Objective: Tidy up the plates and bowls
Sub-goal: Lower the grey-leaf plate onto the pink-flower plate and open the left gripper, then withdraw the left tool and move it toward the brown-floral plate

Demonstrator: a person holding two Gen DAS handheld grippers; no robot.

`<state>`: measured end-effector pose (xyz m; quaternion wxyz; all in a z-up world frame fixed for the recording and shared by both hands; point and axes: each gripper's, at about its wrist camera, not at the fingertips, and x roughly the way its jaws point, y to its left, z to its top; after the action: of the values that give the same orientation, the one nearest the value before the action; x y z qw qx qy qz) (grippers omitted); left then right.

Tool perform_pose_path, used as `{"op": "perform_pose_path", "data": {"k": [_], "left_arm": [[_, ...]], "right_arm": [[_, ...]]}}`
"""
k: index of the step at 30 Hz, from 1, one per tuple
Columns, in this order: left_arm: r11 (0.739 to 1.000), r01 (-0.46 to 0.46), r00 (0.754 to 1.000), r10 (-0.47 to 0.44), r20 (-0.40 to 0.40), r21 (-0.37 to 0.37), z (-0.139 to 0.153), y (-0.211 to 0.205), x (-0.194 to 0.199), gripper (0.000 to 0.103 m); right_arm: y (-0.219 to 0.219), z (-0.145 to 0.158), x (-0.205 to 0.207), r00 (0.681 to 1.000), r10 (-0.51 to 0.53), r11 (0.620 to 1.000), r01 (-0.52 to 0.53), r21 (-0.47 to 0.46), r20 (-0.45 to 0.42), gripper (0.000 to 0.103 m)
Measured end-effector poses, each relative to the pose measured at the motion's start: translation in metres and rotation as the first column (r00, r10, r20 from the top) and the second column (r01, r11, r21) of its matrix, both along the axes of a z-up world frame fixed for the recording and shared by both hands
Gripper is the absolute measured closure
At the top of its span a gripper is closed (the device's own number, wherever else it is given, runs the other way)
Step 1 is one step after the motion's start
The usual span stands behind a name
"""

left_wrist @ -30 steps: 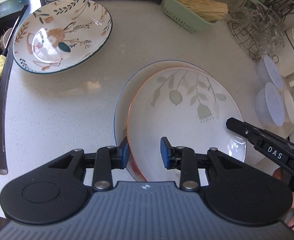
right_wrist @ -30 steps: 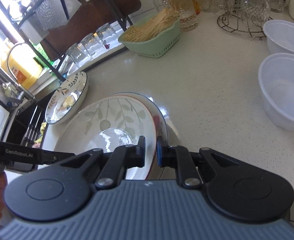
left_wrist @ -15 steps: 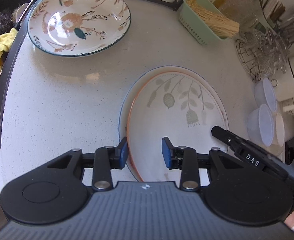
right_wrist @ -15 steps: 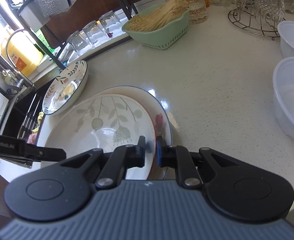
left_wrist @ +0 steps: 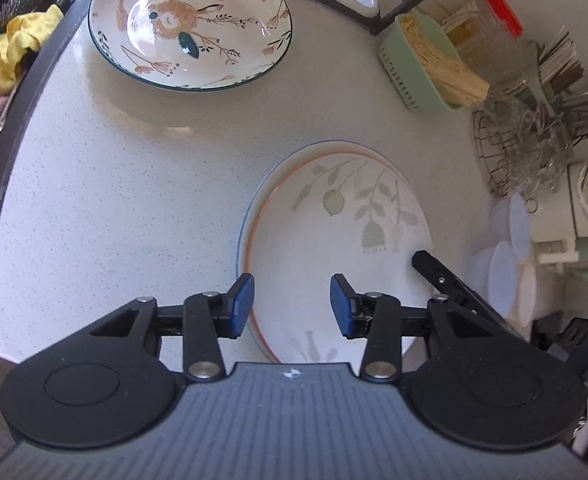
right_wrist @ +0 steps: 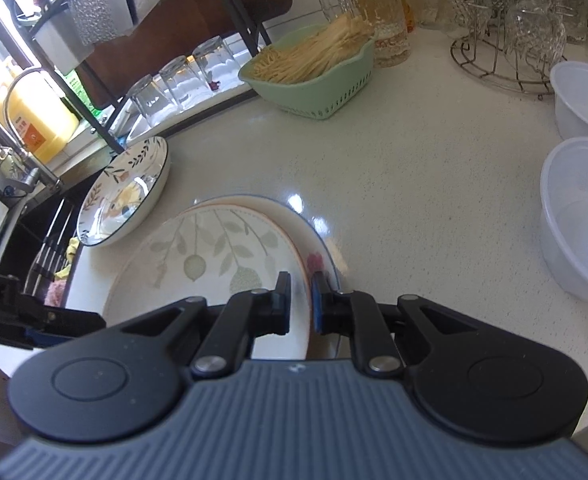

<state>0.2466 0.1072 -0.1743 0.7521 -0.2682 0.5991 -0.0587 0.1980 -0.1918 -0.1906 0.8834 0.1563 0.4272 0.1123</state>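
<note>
A white plate with green leaves and an orange rim (left_wrist: 333, 240) (right_wrist: 214, 256) lies on a blue-rimmed plate (left_wrist: 242, 232) (right_wrist: 317, 260) on the counter. My right gripper (right_wrist: 299, 302) is shut on the orange-rimmed plate's near right edge; one of its black fingers (left_wrist: 433, 268) shows over that plate in the left wrist view. My left gripper (left_wrist: 292, 306) hovers over the plate's near left edge with its jaws opening and the pads clear of the rim. A deep floral bowl-plate (left_wrist: 190, 20) (right_wrist: 122, 196) sits apart at the far left.
A green basket of sticks (left_wrist: 425, 64) (right_wrist: 313, 68) stands at the back, beside a wire rack of glasses (left_wrist: 525, 140) (right_wrist: 505, 40). Clear plastic bowls (right_wrist: 581, 216) (left_wrist: 501, 276) sit at the right. The sink with a yellow cloth (left_wrist: 14, 48) borders the counter's left side.
My left gripper's jaws have spread wider and the gripper has rolled and drawn back a little from the plates. The right gripper keeps its grip on the plate's rim.
</note>
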Motion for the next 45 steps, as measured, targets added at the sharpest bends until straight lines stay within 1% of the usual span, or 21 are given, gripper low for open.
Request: {"op": "perform_pose_path", "data": {"k": [6, 10, 15, 19, 21, 23, 30, 34, 39, 40, 42, 43, 45], "left_arm": [[0.999, 0.025, 0.999, -0.027, 0.044, 0.049, 0.012, -0.006, -0.005, 0.056], [0.996, 0.028, 0.995, -0.036, 0.094, 0.085, 0.024, -0.005, -0.01, 0.056], [0.991, 0.016, 0.985, -0.038, 0.167, 0.132, 0.043, -0.006, -0.02, 0.056], [0.985, 0.007, 0.972, -0.048, 0.232, 0.172, 0.061, -0.011, -0.032, 0.056], [0.982, 0.003, 0.966, -0.051, 0.253, 0.187, 0.067, -0.013, -0.037, 0.056], [0.976, -0.002, 0.961, -0.059, 0.272, 0.218, 0.077, -0.018, -0.044, 0.056], [0.963, -0.024, 0.925, -0.081, 0.37, 0.27, 0.112, -0.032, -0.071, 0.055], [0.955, -0.052, 0.91, -0.076, 0.408, 0.293, 0.126, -0.037, -0.087, 0.055], [0.94, -0.082, 0.898, -0.075, 0.434, 0.331, 0.134, -0.046, -0.105, 0.055], [0.93, -0.096, 0.896, -0.075, 0.437, 0.355, 0.136, -0.05, -0.11, 0.055], [0.899, -0.126, 0.887, -0.087, 0.453, 0.42, 0.142, -0.057, -0.119, 0.055], [0.89, -0.131, 0.883, -0.095, 0.46, 0.436, 0.146, -0.06, -0.125, 0.055], [0.885, -0.144, 0.876, -0.094, 0.473, 0.443, 0.151, -0.063, -0.133, 0.055]], "right_arm": [[0.003, 0.013, 0.002, 0.999, 0.0, 1.0, 0.001, -0.028, 0.044, 0.09], [0.004, 0.028, -0.004, 0.997, 0.011, 0.999, -0.007, -0.044, 0.082, 0.09], [0.006, 0.052, -0.015, 0.991, 0.034, 0.999, -0.029, -0.036, 0.128, 0.09], [0.006, 0.072, -0.027, 0.985, 0.045, 0.999, -0.042, -0.02, 0.165, 0.09], [0.007, 0.081, -0.032, 0.984, 0.043, 0.999, -0.042, -0.01, 0.175, 0.09], [0.007, 0.089, -0.038, 0.981, 0.045, 0.999, -0.045, -0.003, 0.189, 0.09], [0.009, 0.114, -0.06, 0.97, 0.061, 0.998, -0.064, 0.006, 0.235, 0.09], [0.01, 0.123, -0.074, 0.965, 0.085, 0.996, -0.089, 0.005, 0.248, 0.09], [0.008, 0.129, -0.088, 0.966, 0.101, 0.994, -0.107, 0.01, 0.238, 0.09], [0.008, 0.13, -0.09, 0.965, 0.106, 0.994, -0.111, 0.005, 0.238, 0.09], [0.008, 0.133, -0.093, 0.968, 0.12, 0.992, -0.124, 0.008, 0.221, 0.09], [0.007, 0.135, -0.094, 0.968, 0.129, 0.99, -0.136, 0.021, 0.214, 0.09], [0.007, 0.141, -0.101, 0.966, 0.147, 0.988, -0.154, 0.016, 0.211, 0.09]]}}
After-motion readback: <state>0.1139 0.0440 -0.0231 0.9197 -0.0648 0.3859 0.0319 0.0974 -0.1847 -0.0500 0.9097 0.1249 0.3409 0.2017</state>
